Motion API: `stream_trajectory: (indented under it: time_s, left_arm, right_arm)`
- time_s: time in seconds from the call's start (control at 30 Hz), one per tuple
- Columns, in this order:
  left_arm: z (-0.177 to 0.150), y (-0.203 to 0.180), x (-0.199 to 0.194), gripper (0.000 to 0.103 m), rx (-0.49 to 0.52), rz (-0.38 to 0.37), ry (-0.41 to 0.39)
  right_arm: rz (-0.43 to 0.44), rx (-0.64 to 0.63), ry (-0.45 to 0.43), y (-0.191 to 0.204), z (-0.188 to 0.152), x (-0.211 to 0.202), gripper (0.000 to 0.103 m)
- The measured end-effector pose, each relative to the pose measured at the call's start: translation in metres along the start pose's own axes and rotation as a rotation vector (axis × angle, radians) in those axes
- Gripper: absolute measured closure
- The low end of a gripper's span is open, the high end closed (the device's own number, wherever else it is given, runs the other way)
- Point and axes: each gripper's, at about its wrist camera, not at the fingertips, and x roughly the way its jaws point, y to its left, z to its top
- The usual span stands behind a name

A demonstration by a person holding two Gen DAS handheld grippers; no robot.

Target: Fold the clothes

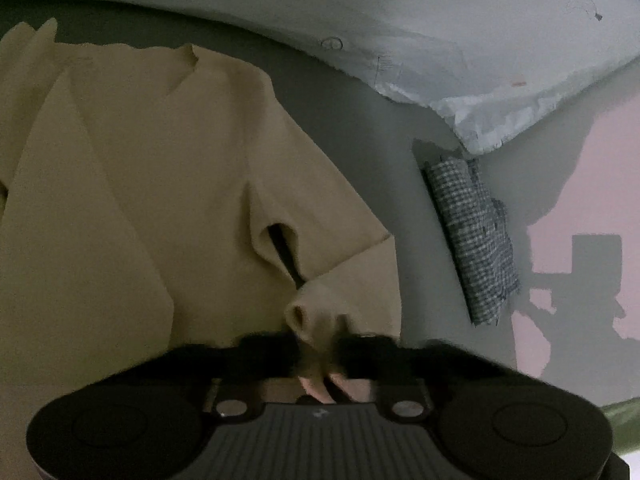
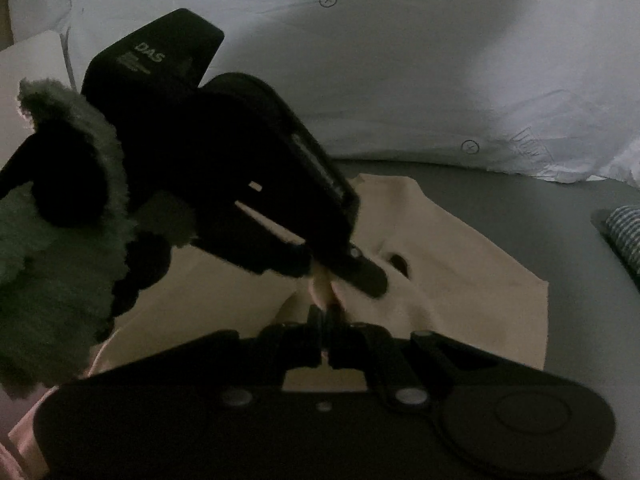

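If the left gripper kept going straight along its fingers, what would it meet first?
The left gripper is already shut on the cream garment; going on, it would probably only push further across that cloth, though depth is unclear.

Cream garment (image 1: pixel 132 184); blue-white checked cloth (image 1: pixel 472 240); grey table (image 1: pixel 352 128); white sheet (image 1: pixel 440 40); black tools.

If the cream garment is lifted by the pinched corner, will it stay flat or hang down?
The cream garment will probably droop: it already lies in soft creases and bunches into a pucker where the left gripper pinches it. It looks thin, so likely light. On the smooth grey table it may drag along rather than stay put.
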Motion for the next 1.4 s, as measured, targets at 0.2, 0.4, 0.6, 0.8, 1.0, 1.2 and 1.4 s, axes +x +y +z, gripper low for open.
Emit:
stream_trajectory:
  time_s: [0.2, 0.4, 0.6, 0.8, 1.0, 1.2, 1.4]
  left_arm:
    - [0.001, -0.010, -0.019, 0.098, 0.051, 0.006, -0.065]
    - [0.018, 0.002, -0.046, 0.098, 0.021, -0.029, -0.127]
    - [0.041, 0.011, -0.052, 0.098, -0.009, -0.050, -0.138]
    - [0.078, 0.014, -0.135, 0.098, -0.033, -0.156, -0.329]
    - [0.071, 0.088, -0.290, 0.098, -0.117, -0.132, -0.680]
    - [0.051, 0.176, -0.321, 0.098, -0.192, 0.136, -0.695]
    - [0.030, 0.212, -0.326, 0.098, -0.284, 0.157, -0.679]
  right_arm:
    - [-0.081, 0.018, 0.045, 0.010, -0.012, -0.034, 0.047]
    - [-0.247, 0.182, 0.255, 0.005, -0.054, -0.039, 0.049]
    - [-0.322, 0.356, 0.305, 0.016, -0.079, -0.033, 0.101]
    - [-0.489, 0.001, 0.257, 0.096, -0.038, -0.049, 0.101]
    - [-0.485, -0.303, 0.244, 0.183, -0.037, -0.040, 0.101]
    - [-0.393, -0.248, 0.350, 0.206, -0.059, 0.004, 0.101]
    - [-0.403, -0.254, 0.336, 0.208, -0.052, 0.001, 0.101]
